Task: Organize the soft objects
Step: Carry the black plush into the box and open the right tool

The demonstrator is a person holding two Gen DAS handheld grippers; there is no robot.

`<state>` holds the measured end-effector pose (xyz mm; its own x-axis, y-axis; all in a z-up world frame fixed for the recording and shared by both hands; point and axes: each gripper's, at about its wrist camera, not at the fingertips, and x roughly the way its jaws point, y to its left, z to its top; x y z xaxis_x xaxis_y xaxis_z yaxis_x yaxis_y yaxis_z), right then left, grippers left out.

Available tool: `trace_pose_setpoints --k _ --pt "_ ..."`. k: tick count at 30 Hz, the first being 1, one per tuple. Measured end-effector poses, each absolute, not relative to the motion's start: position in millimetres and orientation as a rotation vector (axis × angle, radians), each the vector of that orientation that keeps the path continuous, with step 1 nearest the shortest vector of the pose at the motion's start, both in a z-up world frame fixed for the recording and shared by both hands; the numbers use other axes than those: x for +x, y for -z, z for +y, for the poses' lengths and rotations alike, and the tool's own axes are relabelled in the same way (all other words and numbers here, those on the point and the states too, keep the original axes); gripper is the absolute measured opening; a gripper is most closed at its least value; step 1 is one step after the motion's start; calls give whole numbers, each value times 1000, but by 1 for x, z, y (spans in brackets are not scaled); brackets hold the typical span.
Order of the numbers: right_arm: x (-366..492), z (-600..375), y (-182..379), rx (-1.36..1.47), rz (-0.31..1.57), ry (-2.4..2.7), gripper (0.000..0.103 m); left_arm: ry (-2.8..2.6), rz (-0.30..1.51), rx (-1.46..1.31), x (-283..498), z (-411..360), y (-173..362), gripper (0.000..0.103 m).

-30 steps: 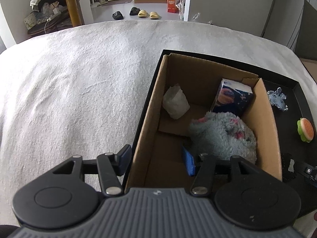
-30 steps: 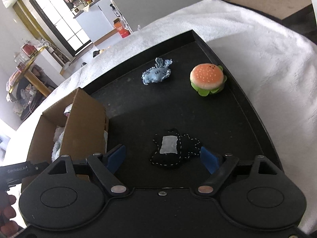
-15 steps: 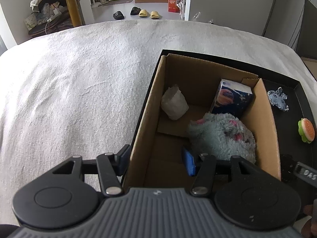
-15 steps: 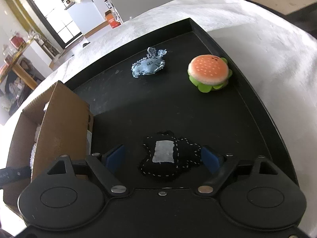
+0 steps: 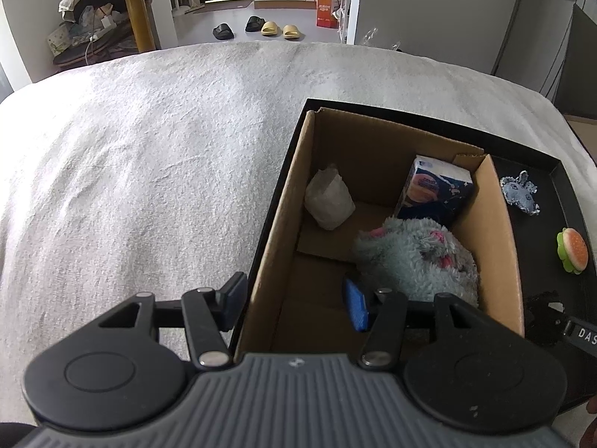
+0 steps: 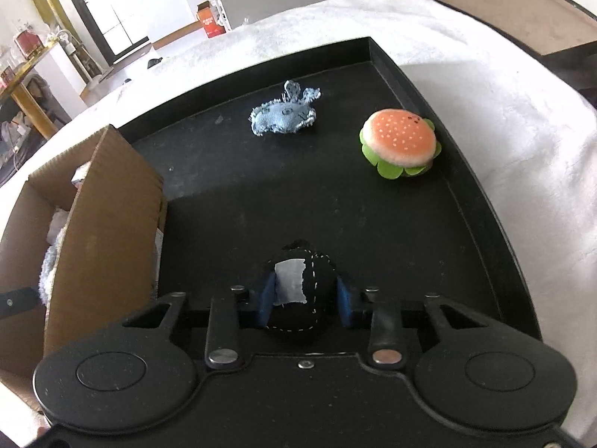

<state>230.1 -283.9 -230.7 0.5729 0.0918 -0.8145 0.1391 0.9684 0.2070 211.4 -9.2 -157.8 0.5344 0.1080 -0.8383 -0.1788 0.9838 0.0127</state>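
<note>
Blue fingers [image 6: 267,300] of the right gripper [image 6: 304,300] are closing on the black stitched toy [image 6: 313,287], pads already against both its sides, toy bunched up between them, low on the black tray [image 6: 485,194]. Step in hand, I'd say: grab this toy for the cardboard box [image 6: 108,231] just to its left. To do it well, finish the squeeze across the fat middle, not the frayed edge; lift straight up before swinging over the box wall, since that wall stands tall beside it.

Left gripper [image 5: 296,300] straddles the box's near corner, fingers [image 5: 356,304] half spread, one outside the wall and one inside, gripping nothing that I can see.

Materials: toy is dark cloth with white stitching and a grey patch, squashy. Denim toy [image 6: 283,115] has ragged edges, flat. Burger toy [image 6: 401,142] is round, plush, with a green felt frill. Both sit loose on the tray, well apart. Inside the box: fluffy grey plush [image 5: 418,261], tissue pack [image 5: 433,190], crinkly white bag [image 5: 330,201]. White bedspread [image 5: 149,168] is nubbly.
</note>
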Motion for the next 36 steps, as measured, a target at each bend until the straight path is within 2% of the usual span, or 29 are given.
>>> trace_pose_setpoints --k 36 --pt "218 -218 122 156 718 -106 33 -120 955 -238 196 23 143 54"
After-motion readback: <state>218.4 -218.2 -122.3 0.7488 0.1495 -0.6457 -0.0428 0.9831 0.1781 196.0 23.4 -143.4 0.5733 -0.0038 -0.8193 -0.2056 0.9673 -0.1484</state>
